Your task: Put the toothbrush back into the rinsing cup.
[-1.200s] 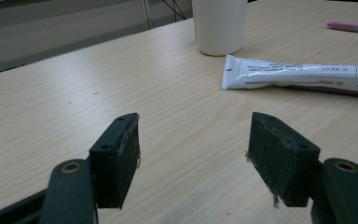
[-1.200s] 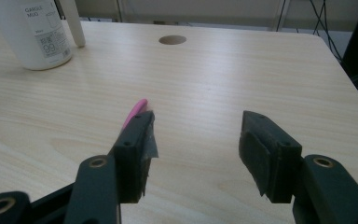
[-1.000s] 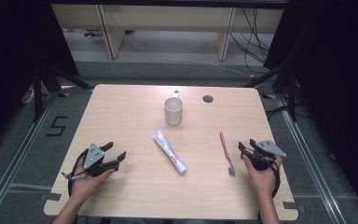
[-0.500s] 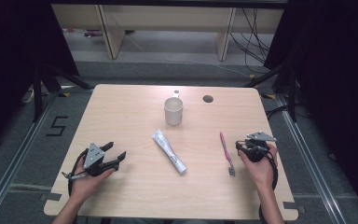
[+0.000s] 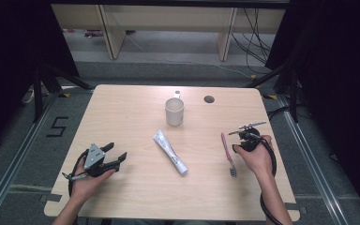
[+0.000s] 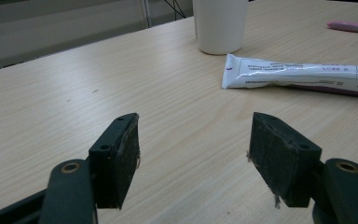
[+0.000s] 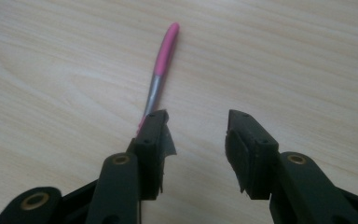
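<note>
3 things lie untouched on the pale wooden table (image 5: pixel 122 117): a white ceramic mug (image 5: pixel 174 111) far centre, a white toothpaste tube (image 5: pixel 170 152) mid-table, a pink toothbrush (image 5: pixel 228 152) right. Nothing looks done yet. The right gripper (image 7: pixel 196 140), released, hovers just beside the toothbrush; the left gripper (image 6: pixel 196 156) rests released, near left. Grey floor, dark curtains around.

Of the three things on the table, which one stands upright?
The white mug, at the far middle of the table. The toothpaste tube and the pink toothbrush both lie flat on the wood.
</note>
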### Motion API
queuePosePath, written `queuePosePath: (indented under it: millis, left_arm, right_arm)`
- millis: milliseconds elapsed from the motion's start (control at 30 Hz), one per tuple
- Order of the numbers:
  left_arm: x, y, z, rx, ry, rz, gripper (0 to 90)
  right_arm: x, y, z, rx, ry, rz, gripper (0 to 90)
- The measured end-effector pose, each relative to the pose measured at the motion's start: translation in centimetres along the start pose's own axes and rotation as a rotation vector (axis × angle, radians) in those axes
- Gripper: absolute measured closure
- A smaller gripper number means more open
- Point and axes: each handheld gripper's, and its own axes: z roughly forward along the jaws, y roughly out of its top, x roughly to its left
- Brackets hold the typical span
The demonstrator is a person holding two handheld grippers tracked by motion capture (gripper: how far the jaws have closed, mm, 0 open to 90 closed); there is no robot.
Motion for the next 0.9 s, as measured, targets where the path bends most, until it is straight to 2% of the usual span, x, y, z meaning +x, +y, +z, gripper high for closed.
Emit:
queuePosePath:
  millis: [33,67,100,167,200,233,333,367,500,533,600,633,700,800,833,867,900]
  left_arm:
    - [0.0,0.0,0.0,0.005,0.001,0.000,32.9]
    - [0.0,0.0,0.0,0.006,0.001,-0.001,32.9]
    - [0.0,0.0,0.0,0.006,0.001,-0.001,32.9]
    - [0.0,0.0,0.0,0.004,0.001,-0.003,32.9]
    - [0.0,0.0,0.0,0.004,0.001,-0.003,32.9]
    - [0.0,0.0,0.0,0.004,0.001,-0.004,32.8]
    - [0.0,0.0,0.0,0.005,0.001,-0.002,32.8]
    - [0.0,0.0,0.0,0.005,0.000,-0.003,32.8]
    - [0.0,0.0,0.0,-0.001,-0.002,-0.006,32.8]
    - [0.0,0.0,0.0,-0.002,-0.002,-0.006,32.8]
    - [0.1,0.0,0.0,-0.003,-0.003,-0.008,32.7]
    - [0.0,0.0,0.0,-0.002,-0.003,-0.007,32.7]
    - [0.0,0.0,0.0,0.004,-0.001,-0.005,32.7]
    - [0.0,0.0,0.0,0.004,0.000,-0.003,32.7]
    - [0.0,0.0,0.0,0.004,0.000,-0.005,32.7]
    - [0.0,0.0,0.0,0.004,0.000,-0.005,32.7]
    - [0.0,0.0,0.0,0.005,0.001,-0.004,32.7]
  right_arm:
    - [-0.1,0.3,0.0,0.018,0.002,-0.026,58.7]
    - [0.2,0.5,0.0,0.041,0.009,0.006,59.0]
    - [0.2,0.5,0.0,0.041,0.009,0.006,59.0]
    - [0.4,1.1,0.0,0.093,0.021,0.013,59.5]
    - [0.4,1.1,0.0,0.093,0.021,0.013,59.5]
    - [0.7,1.5,0.0,0.119,0.019,0.010,61.8]
    - [0.9,1.9,0.2,0.144,0.021,0.014,63.8]
    - [1.3,2.3,0.3,0.177,0.021,0.027,66.5]
    - [1.5,2.6,0.7,0.197,0.026,0.010,68.2]
    - [1.4,2.7,1.0,0.190,0.034,-0.012,68.7]
    - [1.7,2.9,1.0,0.222,0.028,0.015,69.5]
    - [1.6,3.1,1.2,0.211,0.036,-0.013,70.0]
    - [1.8,3.2,1.1,0.229,0.030,0.005,70.2]
    - [1.8,3.4,1.2,0.244,0.031,0.004,70.3]
    - [1.7,3.4,1.3,0.235,0.032,-0.039,70.3]
    - [1.7,3.4,1.3,0.235,0.032,-0.039,70.3]
    - [2.0,3.6,1.3,0.244,0.032,0.005,70.4]
